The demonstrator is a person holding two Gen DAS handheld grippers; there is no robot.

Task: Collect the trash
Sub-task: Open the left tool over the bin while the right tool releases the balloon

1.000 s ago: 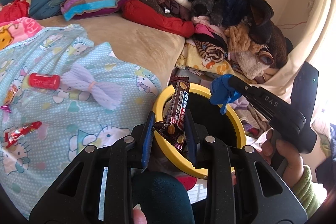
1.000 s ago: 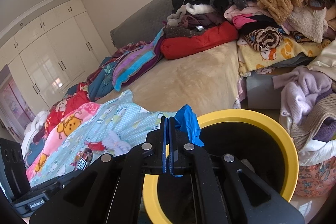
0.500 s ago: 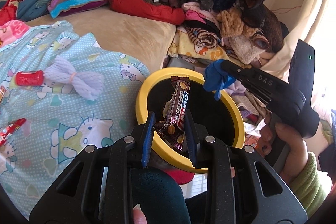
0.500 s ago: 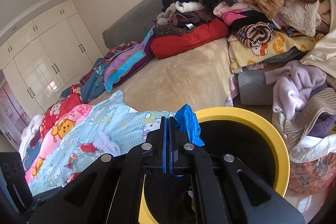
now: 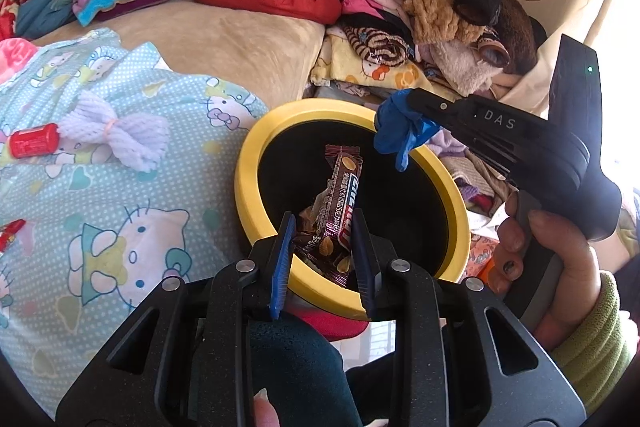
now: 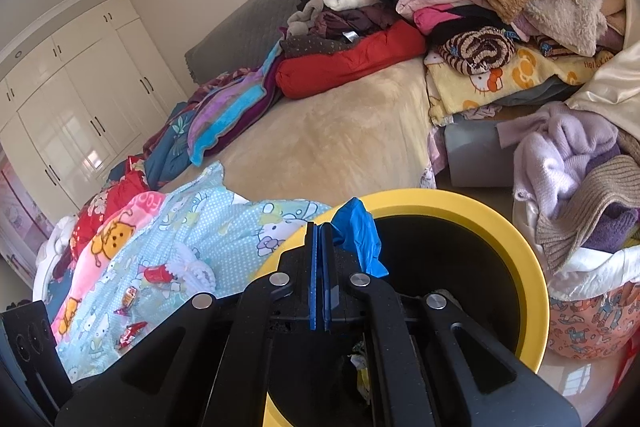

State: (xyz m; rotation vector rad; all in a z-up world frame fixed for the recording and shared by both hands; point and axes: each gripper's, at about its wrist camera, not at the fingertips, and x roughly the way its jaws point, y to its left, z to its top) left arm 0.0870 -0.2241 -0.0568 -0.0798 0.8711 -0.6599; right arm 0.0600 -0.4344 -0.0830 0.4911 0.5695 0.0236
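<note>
left gripper (image 5: 323, 247) grips wrapper (image 5: 340, 203) over bin (image 5: 248, 163); right gripper (image 6: 320, 227) pinches glove (image 6: 358, 235) at bin rim | can (image 5: 34, 140), candies left of bin

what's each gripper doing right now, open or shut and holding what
Left gripper: shut on the brown candy wrapper, held over the yellow-rimmed bin.
Right gripper: shut on the blue scrap, at the bin's rim.

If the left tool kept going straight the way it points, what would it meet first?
Probably the yellow bin: the left tool, shut on the candy wrapper, points into its black opening. Depth is unclear.
</note>
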